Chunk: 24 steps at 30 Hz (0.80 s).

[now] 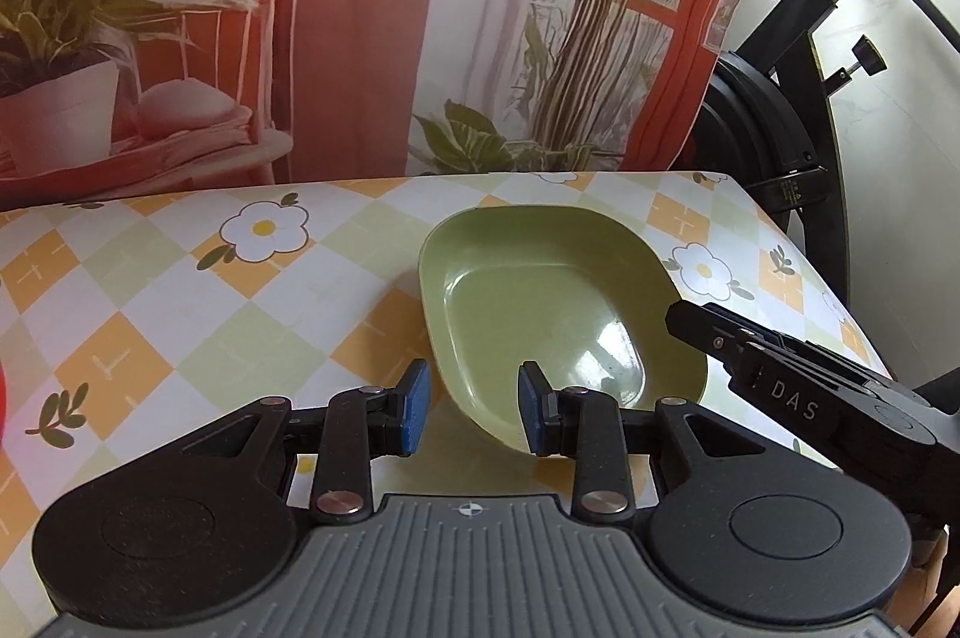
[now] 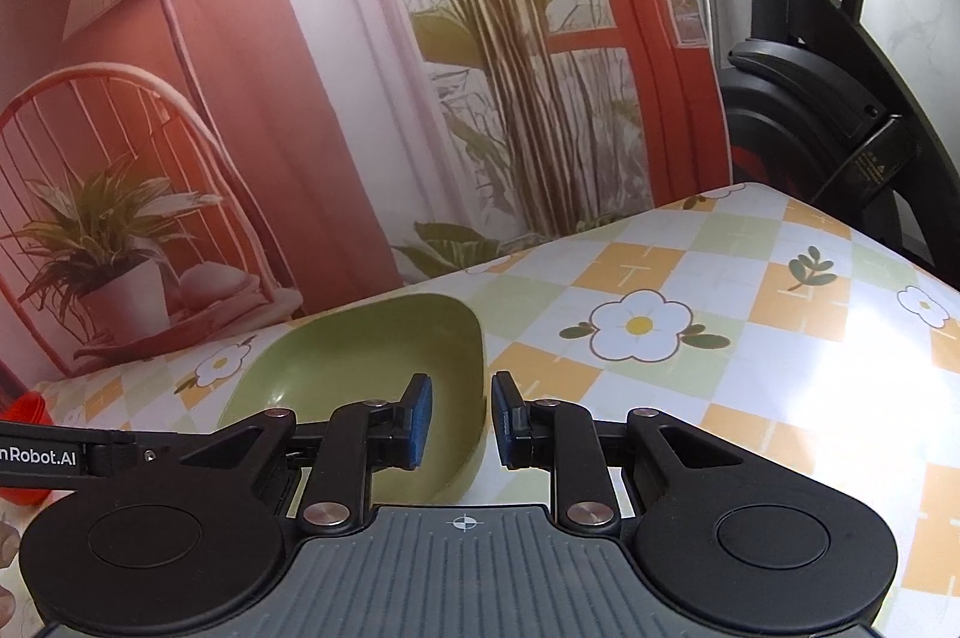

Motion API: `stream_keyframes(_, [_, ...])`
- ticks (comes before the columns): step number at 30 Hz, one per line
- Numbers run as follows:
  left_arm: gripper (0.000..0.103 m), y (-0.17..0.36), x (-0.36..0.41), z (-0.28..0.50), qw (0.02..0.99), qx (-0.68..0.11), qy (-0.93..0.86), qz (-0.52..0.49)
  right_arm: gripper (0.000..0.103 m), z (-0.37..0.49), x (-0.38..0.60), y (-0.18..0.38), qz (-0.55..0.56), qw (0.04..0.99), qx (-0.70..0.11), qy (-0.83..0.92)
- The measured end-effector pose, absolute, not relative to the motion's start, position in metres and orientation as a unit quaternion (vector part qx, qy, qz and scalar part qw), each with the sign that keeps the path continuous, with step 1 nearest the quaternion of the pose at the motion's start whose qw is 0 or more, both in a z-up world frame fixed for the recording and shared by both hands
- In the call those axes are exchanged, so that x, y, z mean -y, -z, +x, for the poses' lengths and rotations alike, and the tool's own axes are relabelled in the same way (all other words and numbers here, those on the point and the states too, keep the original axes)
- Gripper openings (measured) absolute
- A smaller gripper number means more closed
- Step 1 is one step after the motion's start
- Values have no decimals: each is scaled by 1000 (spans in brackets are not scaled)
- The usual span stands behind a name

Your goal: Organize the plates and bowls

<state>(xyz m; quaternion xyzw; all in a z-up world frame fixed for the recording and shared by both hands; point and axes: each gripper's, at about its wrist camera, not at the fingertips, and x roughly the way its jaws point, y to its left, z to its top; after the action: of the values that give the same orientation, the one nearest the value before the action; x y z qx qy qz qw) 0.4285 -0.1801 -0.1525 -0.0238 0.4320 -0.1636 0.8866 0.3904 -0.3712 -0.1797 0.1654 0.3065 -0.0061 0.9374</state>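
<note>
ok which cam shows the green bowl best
The left wrist view: the green bowl sits nearly whole ahead, its inside and most of its rim visible. In the right wrist view the bowl is low and partly covered by the right gripper, jaws open astride its rim.

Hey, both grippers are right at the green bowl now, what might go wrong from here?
1. The right gripper straddles the green bowl's wall with its jaws open; closing on that smooth, sloped wall might let it slip.
2. The left gripper is open at the bowl's near corner, so two pushes may skid the bowl across the glossy tablecloth.
3. The grippers sit close together and could bump.
</note>
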Motion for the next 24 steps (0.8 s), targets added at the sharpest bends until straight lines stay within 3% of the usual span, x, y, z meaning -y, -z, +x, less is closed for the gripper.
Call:
stream_keyframes(11, [33, 168, 187, 438, 876, -450, 172, -10, 16, 395, 369, 190, 168, 935, -312, 12])
stream_keyframes(17, [22, 168, 186, 438, 881, -444, 167, 5, 11, 393, 371, 190, 177, 933, -313, 14])
stream_keyframes(24, [22, 161, 182, 429, 881, -441, 171, -8, 9, 386, 369, 183, 171, 935, -309, 19])
